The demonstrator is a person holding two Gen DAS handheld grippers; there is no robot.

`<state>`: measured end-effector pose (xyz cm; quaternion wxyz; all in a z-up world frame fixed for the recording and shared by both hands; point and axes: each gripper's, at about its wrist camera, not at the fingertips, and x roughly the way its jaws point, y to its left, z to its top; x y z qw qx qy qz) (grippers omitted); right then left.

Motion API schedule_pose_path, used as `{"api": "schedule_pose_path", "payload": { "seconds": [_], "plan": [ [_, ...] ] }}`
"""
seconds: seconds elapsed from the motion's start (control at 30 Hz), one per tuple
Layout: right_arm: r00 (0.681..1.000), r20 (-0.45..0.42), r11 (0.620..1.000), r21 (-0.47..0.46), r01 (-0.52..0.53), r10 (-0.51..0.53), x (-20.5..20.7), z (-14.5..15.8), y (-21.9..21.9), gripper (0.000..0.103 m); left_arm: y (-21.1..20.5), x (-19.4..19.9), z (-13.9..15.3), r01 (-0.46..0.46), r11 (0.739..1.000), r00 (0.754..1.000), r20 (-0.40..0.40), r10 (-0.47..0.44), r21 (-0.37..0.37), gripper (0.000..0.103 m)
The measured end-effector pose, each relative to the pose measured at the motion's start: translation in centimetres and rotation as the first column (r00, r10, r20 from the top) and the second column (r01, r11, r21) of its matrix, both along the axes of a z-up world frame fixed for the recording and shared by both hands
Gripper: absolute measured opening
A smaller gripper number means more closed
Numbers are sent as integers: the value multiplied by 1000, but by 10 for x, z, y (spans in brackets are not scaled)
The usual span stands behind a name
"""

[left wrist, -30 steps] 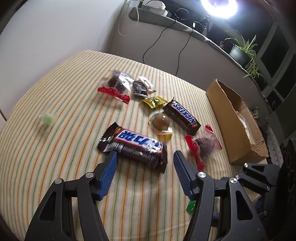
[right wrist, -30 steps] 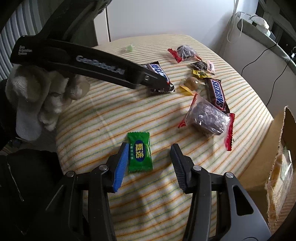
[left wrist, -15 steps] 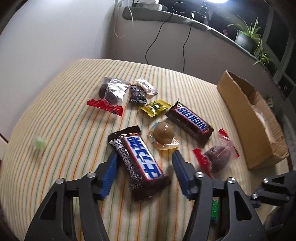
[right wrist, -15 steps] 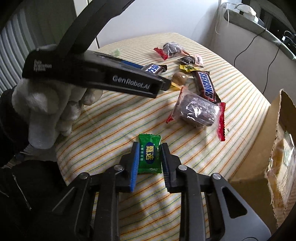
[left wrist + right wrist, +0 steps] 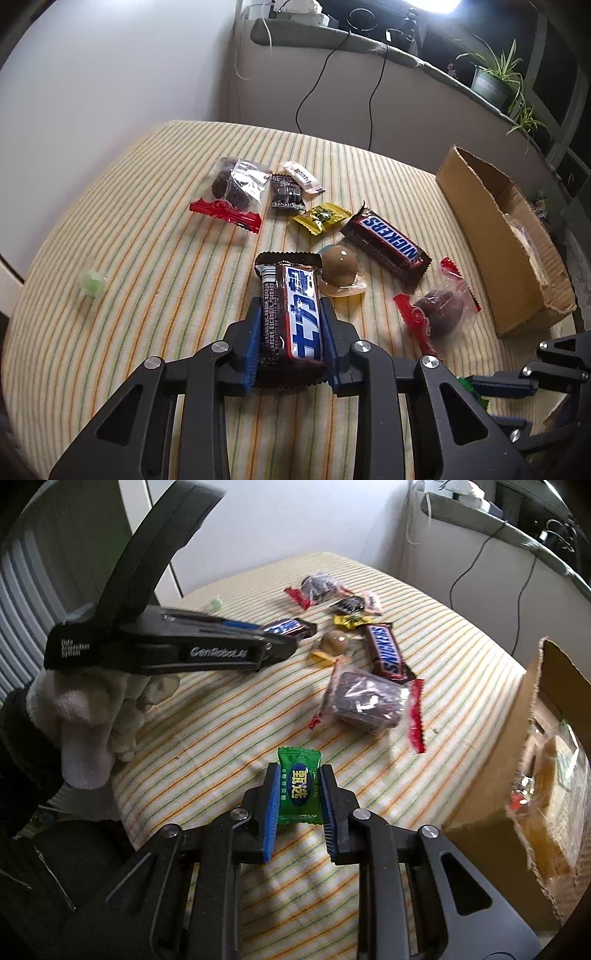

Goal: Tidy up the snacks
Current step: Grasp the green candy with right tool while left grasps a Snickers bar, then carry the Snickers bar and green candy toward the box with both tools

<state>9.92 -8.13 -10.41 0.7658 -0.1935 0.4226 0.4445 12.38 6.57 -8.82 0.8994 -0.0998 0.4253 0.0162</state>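
Observation:
A dark chocolate bar with a blue-and-white label (image 5: 295,295) lies lengthwise between the blue pads of my left gripper (image 5: 291,314). The jaws are closing and both pads press its sides. From the right wrist view, that left gripper (image 5: 280,642) reaches in from the left with the bar (image 5: 286,627) at its tip. My right gripper (image 5: 299,775) is closing too, its pads pinching a small green wrapped candy (image 5: 300,786) just above the striped cloth. A cardboard box (image 5: 532,738) stands at the right table edge.
Loose on the striped cloth (image 5: 166,258) lie a Snickers bar (image 5: 388,240), a brown jelly dome (image 5: 339,266), two red-edged pastry bags (image 5: 437,314) (image 5: 236,188), a yellow candy (image 5: 321,218), a black packet (image 5: 286,192) and a pale green sweet (image 5: 92,282). A gloved hand (image 5: 92,709) holds the left gripper.
Both jaws have narrowed from wide open. The left now clamps the chocolate bar, which turned lengthwise between the fingers. The right closed on the green candy.

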Motion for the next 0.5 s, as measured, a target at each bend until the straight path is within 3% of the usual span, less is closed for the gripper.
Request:
{"api": "schedule_pose_path", "payload": {
  "seconds": [0.5],
  "plan": [
    [990,37,986,102,132,-136,10,37,-62,21,-31,-5,35,74,997,994,83,-72,-14,27]
  ]
}}
